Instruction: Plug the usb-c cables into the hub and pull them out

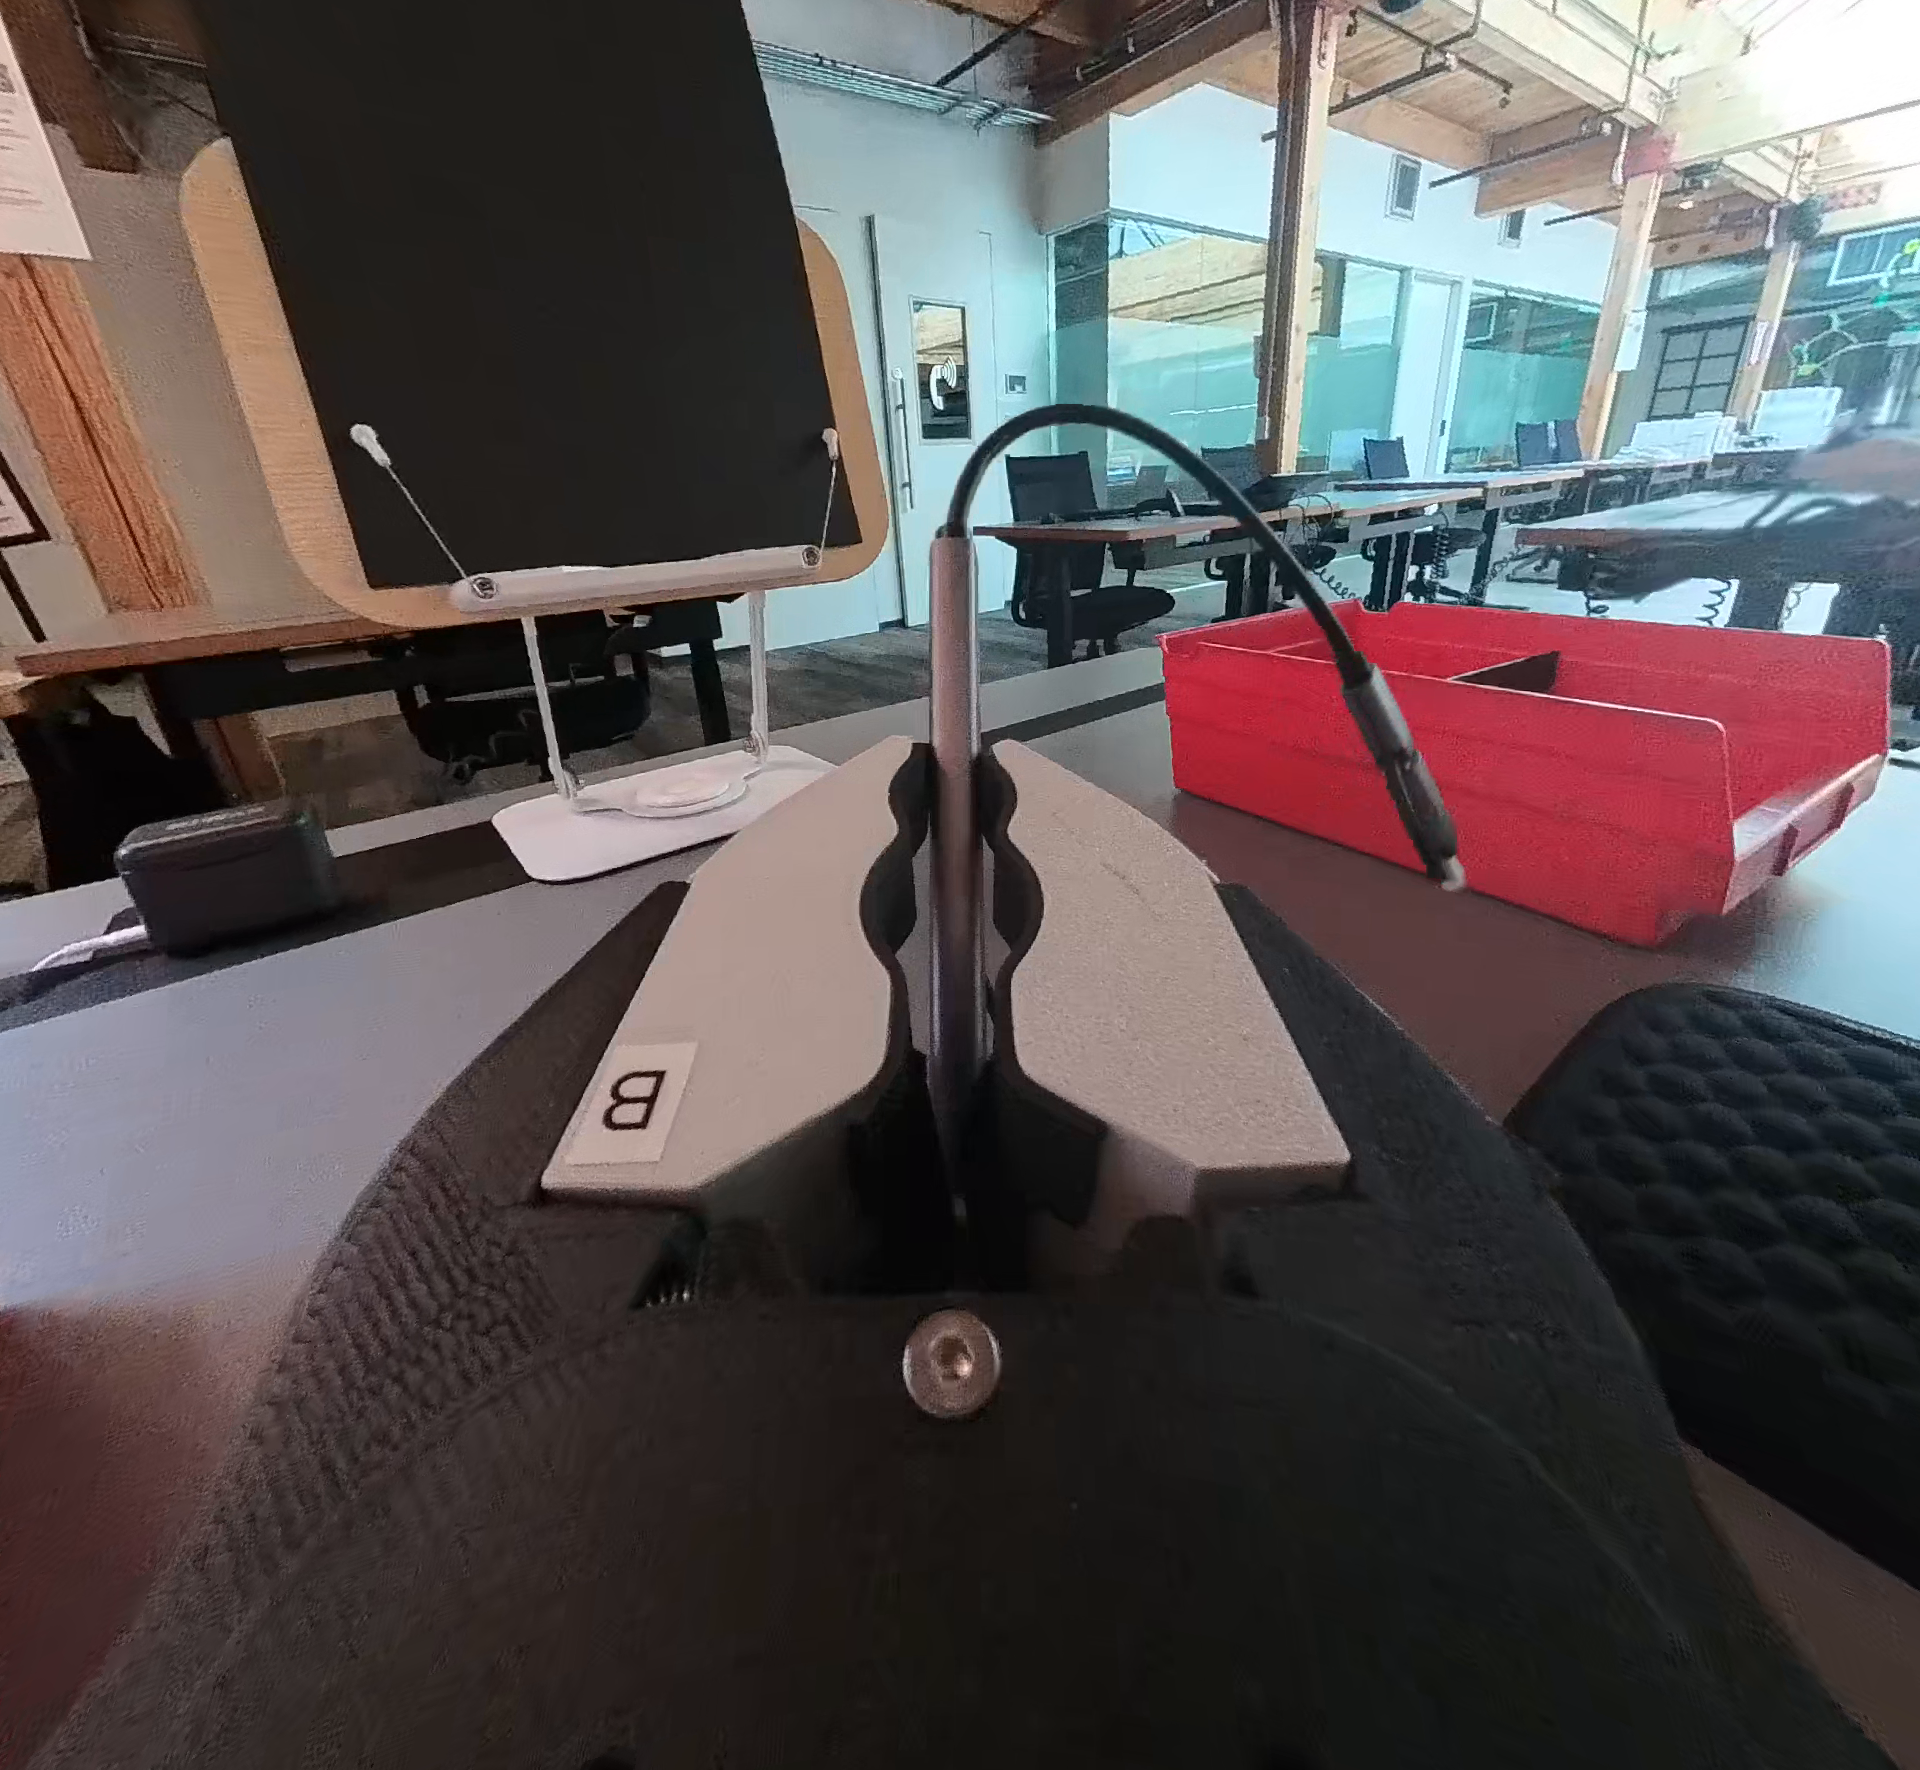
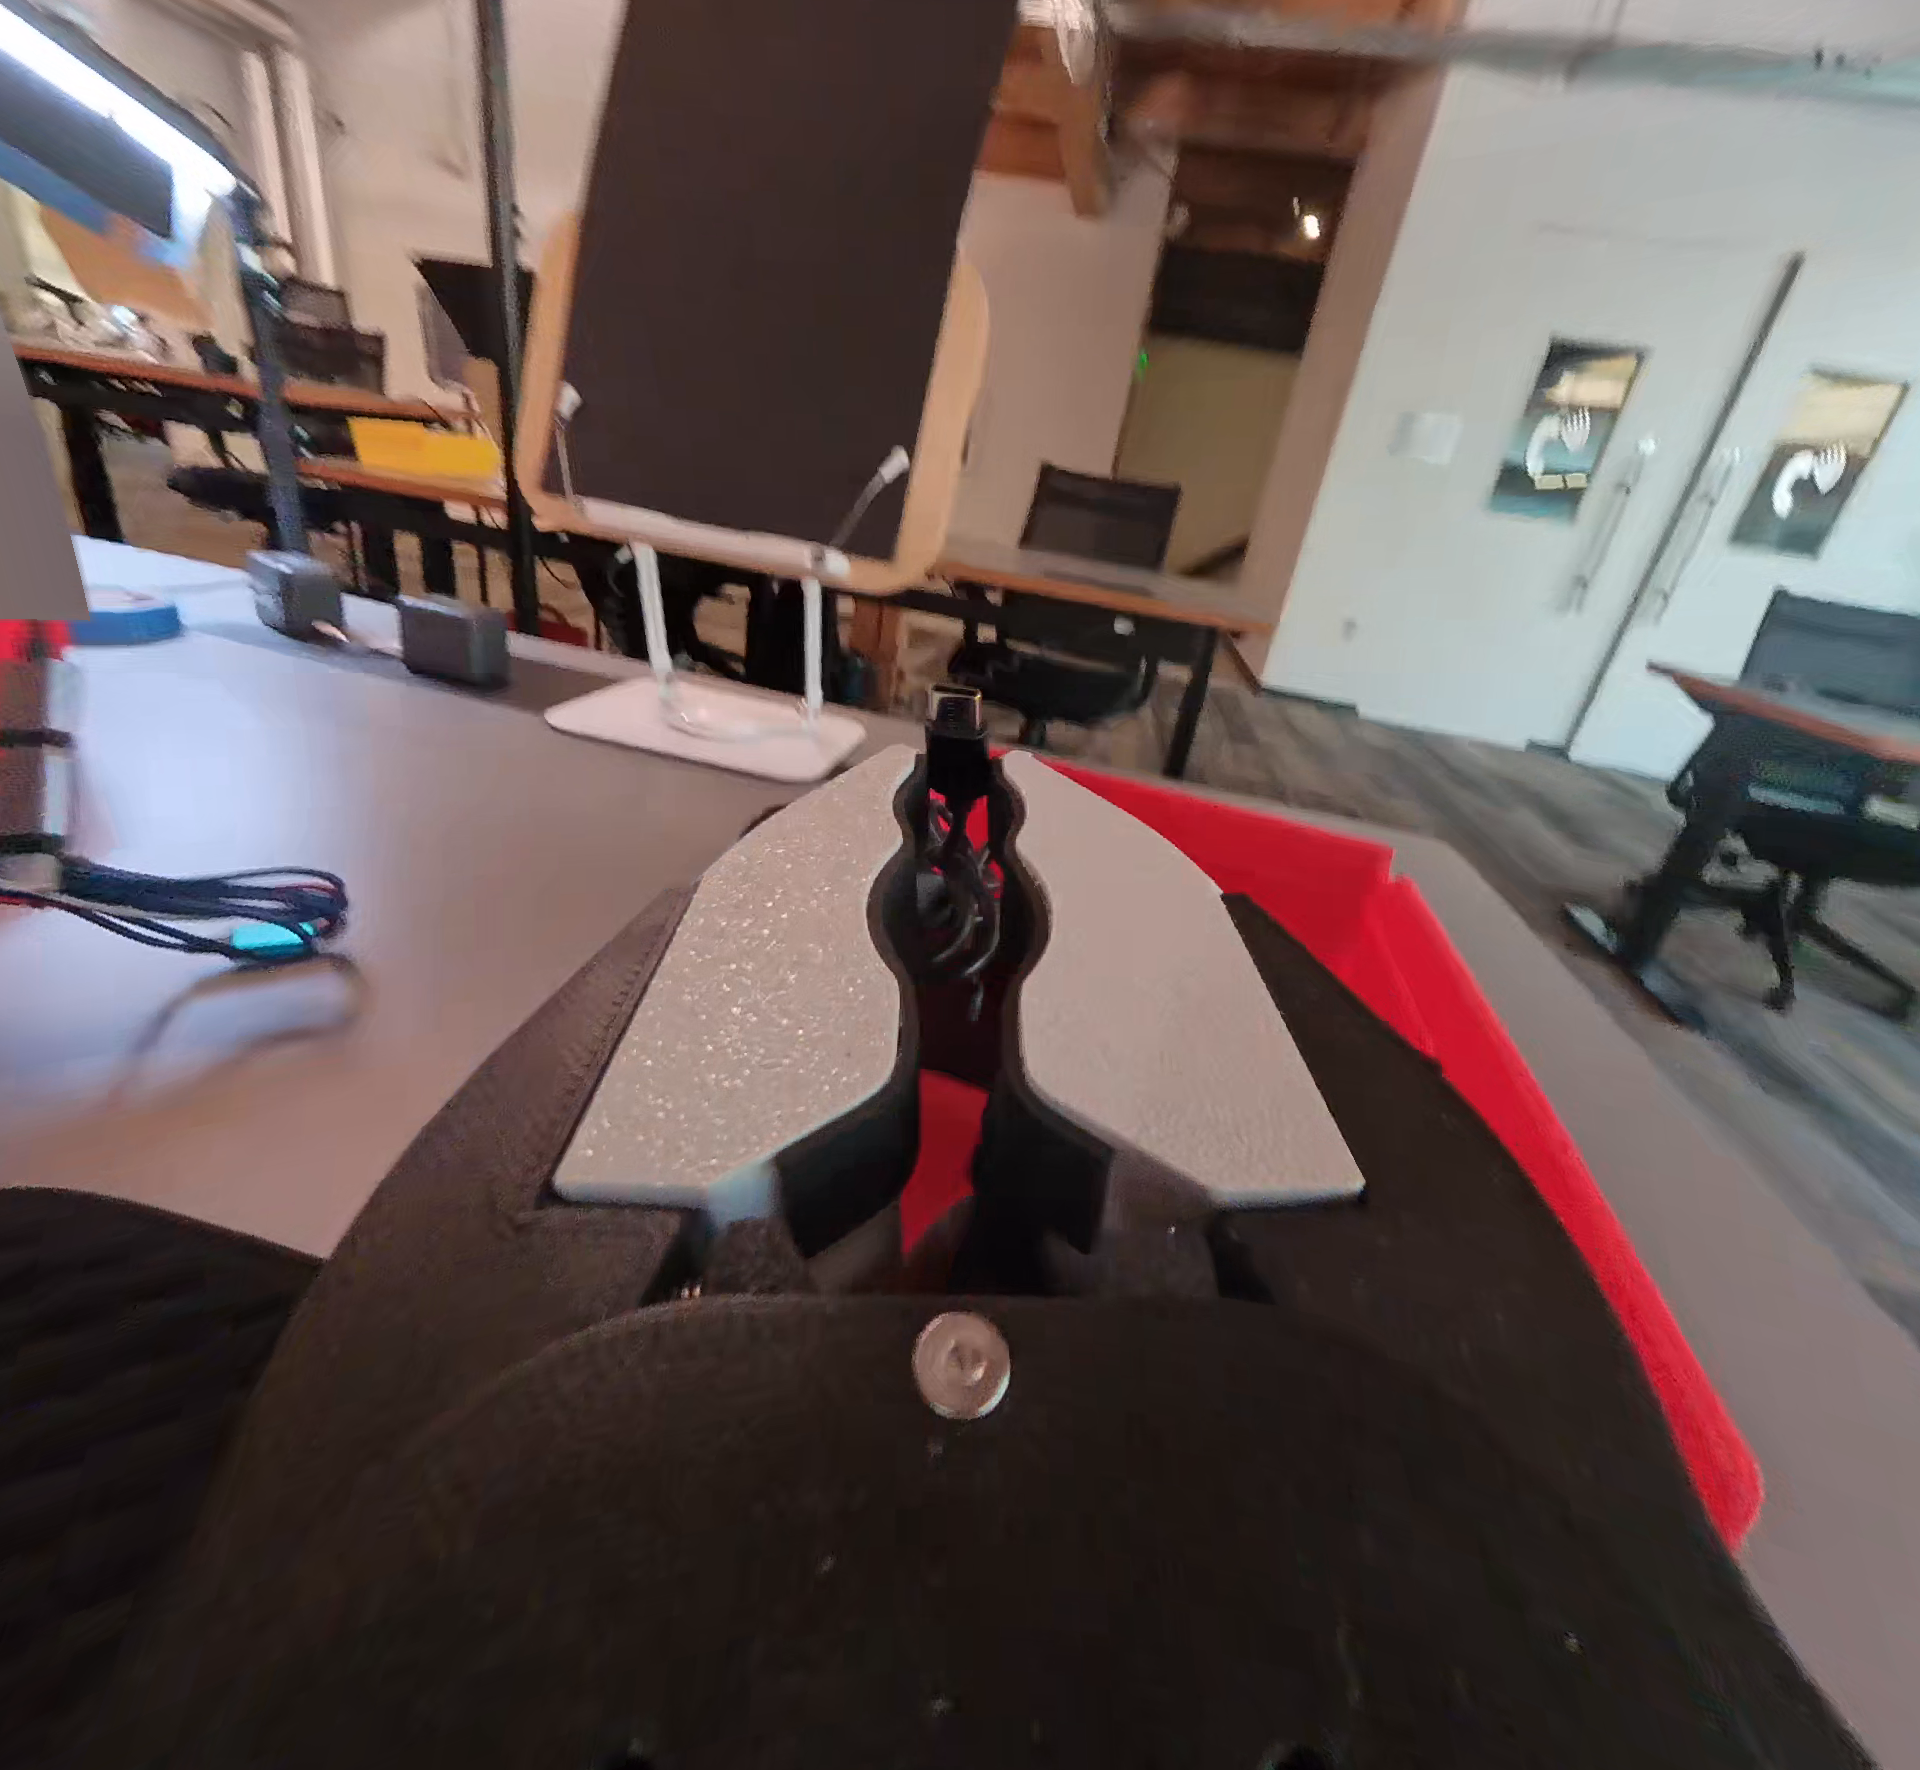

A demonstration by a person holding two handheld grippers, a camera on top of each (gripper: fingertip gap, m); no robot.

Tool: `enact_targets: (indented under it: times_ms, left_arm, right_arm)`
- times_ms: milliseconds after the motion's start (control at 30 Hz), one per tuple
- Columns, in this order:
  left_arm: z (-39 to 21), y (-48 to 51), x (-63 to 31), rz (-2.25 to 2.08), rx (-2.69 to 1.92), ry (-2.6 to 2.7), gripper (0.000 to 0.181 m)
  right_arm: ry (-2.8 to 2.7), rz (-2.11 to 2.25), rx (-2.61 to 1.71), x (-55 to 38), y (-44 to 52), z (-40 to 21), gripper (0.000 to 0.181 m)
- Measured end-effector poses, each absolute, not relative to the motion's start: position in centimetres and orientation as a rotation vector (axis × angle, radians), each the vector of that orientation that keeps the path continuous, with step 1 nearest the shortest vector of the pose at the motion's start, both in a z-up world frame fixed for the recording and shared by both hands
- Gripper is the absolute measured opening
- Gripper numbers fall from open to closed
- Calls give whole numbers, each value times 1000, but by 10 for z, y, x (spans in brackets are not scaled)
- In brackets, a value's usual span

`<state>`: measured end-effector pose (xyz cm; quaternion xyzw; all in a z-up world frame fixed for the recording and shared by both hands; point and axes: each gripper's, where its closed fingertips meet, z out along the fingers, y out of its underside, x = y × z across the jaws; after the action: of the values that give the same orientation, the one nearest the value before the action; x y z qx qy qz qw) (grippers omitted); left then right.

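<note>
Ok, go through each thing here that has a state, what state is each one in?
left gripper: shut on the hub
hub: held upright, nothing visibly plugged in
hub's own cable: dangling free
right gripper: shut on the usb-c cable
usb-c cable: unplugged, plug pointing forward
red bin: open-topped

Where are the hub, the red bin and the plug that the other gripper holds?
hub point(image 1: 954, 681): left wrist view, its grey body above the fingers.
red bin point(image 1: 1558, 785): left wrist view, front wall.
plug point(image 2: 952, 708): right wrist view, metal tip.
</note>
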<state>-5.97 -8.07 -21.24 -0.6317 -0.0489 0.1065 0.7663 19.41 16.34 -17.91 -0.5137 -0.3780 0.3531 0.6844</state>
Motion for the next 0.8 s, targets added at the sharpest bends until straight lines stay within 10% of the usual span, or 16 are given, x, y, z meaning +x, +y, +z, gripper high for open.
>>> enact_targets:
  times_ms: [500,800]
  left_arm:
    - [-218,-77,-58,159,-1397,-103,7]
    - [-220,-74,-55,-95,-1363,-167,7]
  right_arm:
    - [-959,782,-1362,173,179,-231,49]
    - [-1489,1296,-505,103,-61,-164,31]
